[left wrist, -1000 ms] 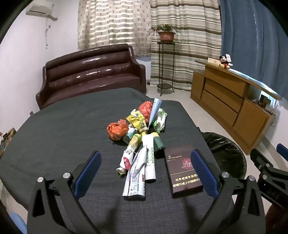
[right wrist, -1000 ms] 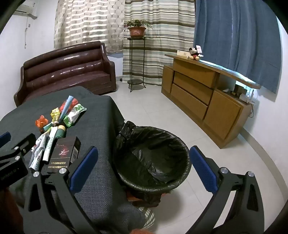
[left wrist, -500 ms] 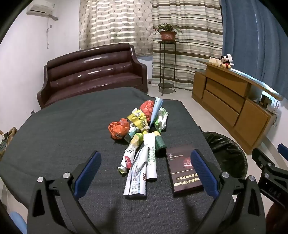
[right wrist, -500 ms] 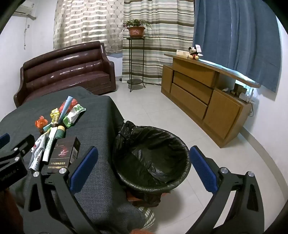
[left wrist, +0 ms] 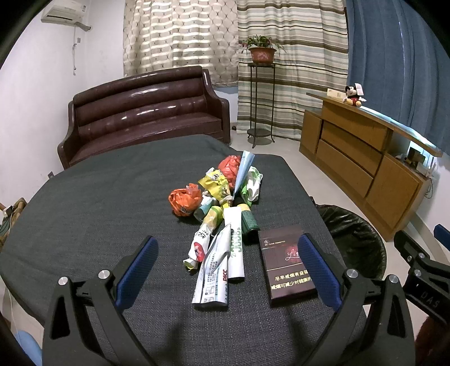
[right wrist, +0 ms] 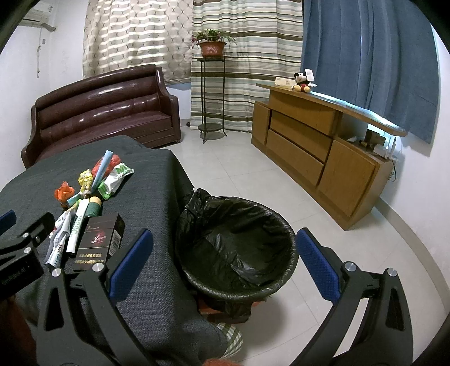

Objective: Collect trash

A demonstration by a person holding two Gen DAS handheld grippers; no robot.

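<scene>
Little has moved since the earlier frames: in the left wrist view the trash pile [left wrist: 225,214] is seen slightly lower in the frame. The left gripper [left wrist: 225,270] is held wide, empty, over the dark table [left wrist: 98,202], its right finger beside the dark cigarette box [left wrist: 287,264]. The right gripper [right wrist: 225,264] is spread wide, empty, above the black-lined bin [right wrist: 236,245] at lower centre.

White walls [left wrist: 36,93] and a pale tiled floor [right wrist: 225,169]. At the upper left of the frame hangs an air conditioner [left wrist: 63,14]. A dark brown leather sofa [left wrist: 146,112] stands before patterned and striped curtains [left wrist: 289,42]. A potted plant [left wrist: 261,50] sits on a tall metal stand [left wrist: 260,112]. At the right, a wooden cabinet [left wrist: 360,157] under a blue curtain [left wrist: 393,56].
</scene>
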